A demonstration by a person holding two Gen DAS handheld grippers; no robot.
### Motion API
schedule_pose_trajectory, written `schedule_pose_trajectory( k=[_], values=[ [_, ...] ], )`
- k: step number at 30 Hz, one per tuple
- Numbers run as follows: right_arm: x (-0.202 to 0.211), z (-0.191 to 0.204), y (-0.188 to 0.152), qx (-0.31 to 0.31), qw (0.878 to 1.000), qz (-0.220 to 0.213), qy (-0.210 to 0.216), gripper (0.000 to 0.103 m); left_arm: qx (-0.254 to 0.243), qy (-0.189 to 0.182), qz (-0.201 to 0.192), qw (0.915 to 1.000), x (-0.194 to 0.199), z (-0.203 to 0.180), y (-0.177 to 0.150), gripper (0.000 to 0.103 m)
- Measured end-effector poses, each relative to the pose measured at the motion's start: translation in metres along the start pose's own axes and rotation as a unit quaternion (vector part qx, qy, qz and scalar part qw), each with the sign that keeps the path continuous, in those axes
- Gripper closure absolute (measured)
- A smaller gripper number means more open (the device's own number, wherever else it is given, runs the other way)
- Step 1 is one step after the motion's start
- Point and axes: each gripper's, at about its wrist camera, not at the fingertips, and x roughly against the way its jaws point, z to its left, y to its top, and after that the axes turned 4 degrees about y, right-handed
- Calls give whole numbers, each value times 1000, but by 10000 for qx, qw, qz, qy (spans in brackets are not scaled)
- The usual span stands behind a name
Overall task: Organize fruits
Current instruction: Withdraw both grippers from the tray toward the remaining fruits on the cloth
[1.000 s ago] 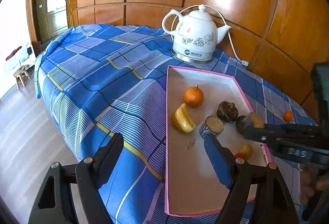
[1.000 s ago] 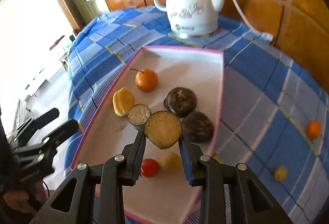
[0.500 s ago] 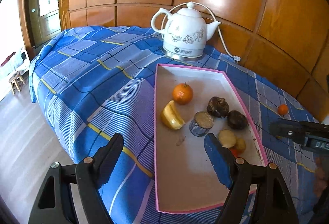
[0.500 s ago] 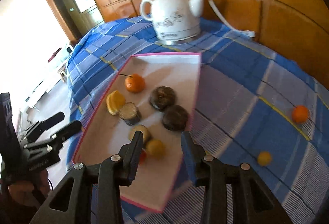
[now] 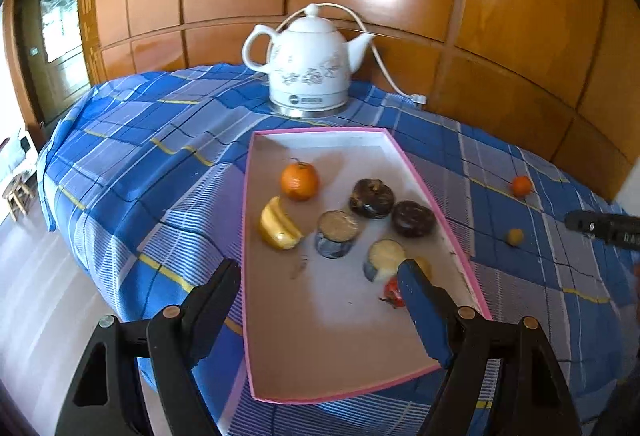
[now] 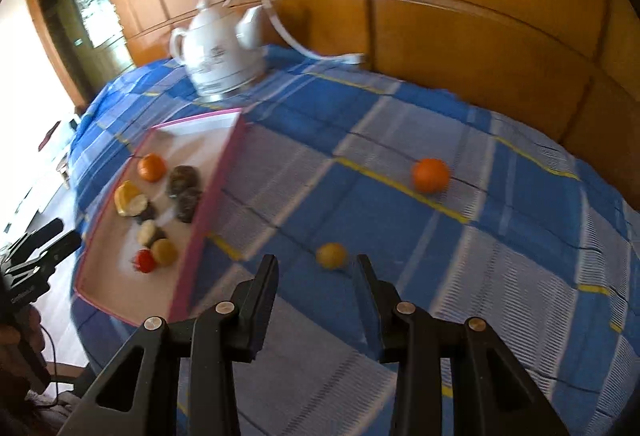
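Yellow fruit [image 6: 331, 255] lies on the cloth just beyond the right tongs [image 6: 316, 278], parted and empty.

Both tools [image 5: 316, 300] [image 6: 316, 276] empty, apart.

Eight fruits sit in the pink-rimmed tray [image 5: 420, 175]; an orange [image 6: 431, 175] and yellow fruit [image 6: 331, 255] lie outside on the cloth.

Blue plaid-covered table [image 5: 132, 171] has a pink-rimmed tray [image 5: 245, 236] sitting mid-table, white kettle [image 5: 306, 63] at the far edge, plus a small orange [image 5: 522, 185] and yellow fruit [image 5: 515, 236] loose on the right.
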Motion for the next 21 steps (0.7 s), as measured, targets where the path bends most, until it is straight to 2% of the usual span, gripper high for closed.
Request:
schedule_pose_trajectory(
  k=[11,21],
  values=[
    [21,-75,-11,-478,9968,-134,-631,64,-351,-106,65,9993,0,-28,0,22],
    [21,-139,-26,-1701,9787,-150,-1143,64,-849,-310,77,9959,-5,-72,13,22]
  ],
)
